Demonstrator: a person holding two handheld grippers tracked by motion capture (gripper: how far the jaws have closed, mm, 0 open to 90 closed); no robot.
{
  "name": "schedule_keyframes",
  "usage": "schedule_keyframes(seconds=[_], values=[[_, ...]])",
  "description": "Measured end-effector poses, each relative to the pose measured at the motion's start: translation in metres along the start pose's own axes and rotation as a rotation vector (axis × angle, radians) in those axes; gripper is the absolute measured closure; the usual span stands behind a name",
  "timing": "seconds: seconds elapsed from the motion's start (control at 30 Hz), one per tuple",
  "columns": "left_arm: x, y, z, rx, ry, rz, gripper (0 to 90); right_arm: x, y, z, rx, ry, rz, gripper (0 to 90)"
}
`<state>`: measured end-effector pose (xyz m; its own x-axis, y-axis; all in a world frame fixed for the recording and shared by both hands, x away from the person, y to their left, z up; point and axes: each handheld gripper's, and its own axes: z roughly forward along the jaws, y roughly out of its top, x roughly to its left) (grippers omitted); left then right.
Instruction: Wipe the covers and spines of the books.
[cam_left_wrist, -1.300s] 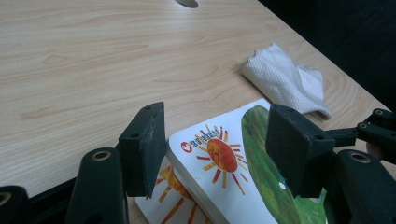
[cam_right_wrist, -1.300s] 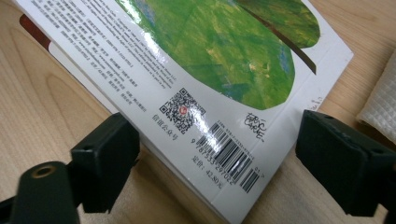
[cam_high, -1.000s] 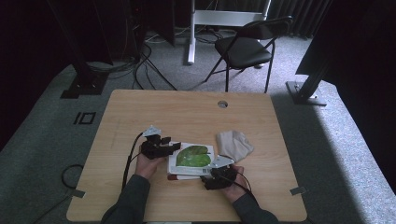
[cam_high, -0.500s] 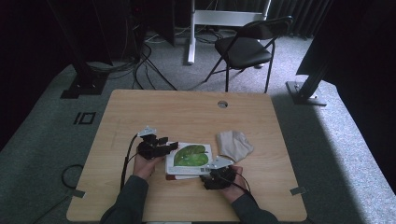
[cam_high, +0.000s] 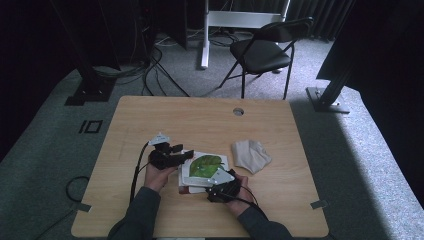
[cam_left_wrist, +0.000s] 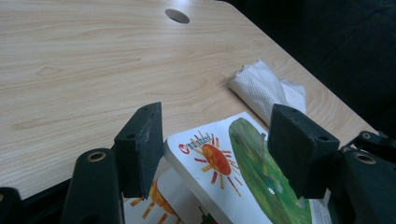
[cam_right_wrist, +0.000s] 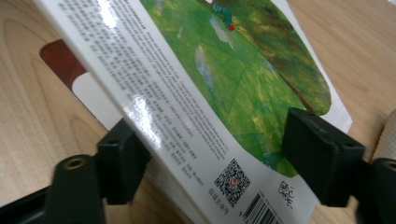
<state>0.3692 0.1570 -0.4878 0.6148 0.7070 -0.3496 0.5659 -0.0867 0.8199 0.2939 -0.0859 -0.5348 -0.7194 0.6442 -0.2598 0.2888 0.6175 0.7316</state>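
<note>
A board book (cam_high: 202, 166) with a big green leaf on its top face lies near the table's front edge. Its top part (cam_left_wrist: 243, 158) is tilted up off a lower page that shows a sun. My left gripper (cam_high: 186, 155) stands open at the book's left corner, and that corner sits between its two jaws (cam_left_wrist: 217, 121) without touching them. My right gripper (cam_high: 216, 184) is open at the book's near edge. The leaf face (cam_right_wrist: 224, 70) runs across the gap between its jaws (cam_right_wrist: 215, 135), with one jaw partly hidden under the raised edge.
A crumpled white cloth (cam_high: 250, 155) lies just right of the book on the wooden table (cam_high: 200, 120). A round cable hole (cam_high: 238, 111) sits near the far edge. A folding chair (cam_high: 262, 52) and floor cables stand beyond the table.
Very little. My left gripper has edged slightly toward the book's left corner. The book and the right gripper stay about where they were.
</note>
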Motion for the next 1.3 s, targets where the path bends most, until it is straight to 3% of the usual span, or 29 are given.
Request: schedule_keyframes(seconds=[0.2,0.33,0.37,0.53,0.83,0.97,1.17,1.3], values=[[0.0,0.0,0.0,0.002,-0.008,-0.002,36.8,0.0,-0.002,-0.004,-0.022,0.001,0.005,30.9],[0.002,0.0,0.002,0.015,0.01,-0.013,33.5,-0.001,-0.003,-0.005,-0.027,0.005,0.015,31.4],[0.003,-0.001,0.003,0.031,-0.004,-0.024,32.4,-0.003,-0.003,-0.006,-0.035,0.014,0.028,31.5],[-0.003,-0.004,0.008,0.089,-0.015,0.006,32.3,-0.002,-0.003,-0.006,-0.034,0.01,0.024,31.5],[-0.005,-0.011,0.01,0.125,-0.069,-0.002,32.0,-0.002,-0.004,-0.006,-0.038,0.011,0.026,31.5],[-0.006,-0.012,0.011,0.142,-0.089,0.009,33.9,-0.002,-0.004,-0.005,-0.035,0.007,0.021,31.4],[-0.003,-0.011,0.01,0.148,-0.084,0.011,49.0,-0.002,-0.004,-0.005,-0.036,0.007,0.021,31.4],[-0.003,-0.009,0.011,0.166,-0.095,0.01,50.3,-0.002,-0.004,-0.006,-0.038,0.009,0.021,31.3]])
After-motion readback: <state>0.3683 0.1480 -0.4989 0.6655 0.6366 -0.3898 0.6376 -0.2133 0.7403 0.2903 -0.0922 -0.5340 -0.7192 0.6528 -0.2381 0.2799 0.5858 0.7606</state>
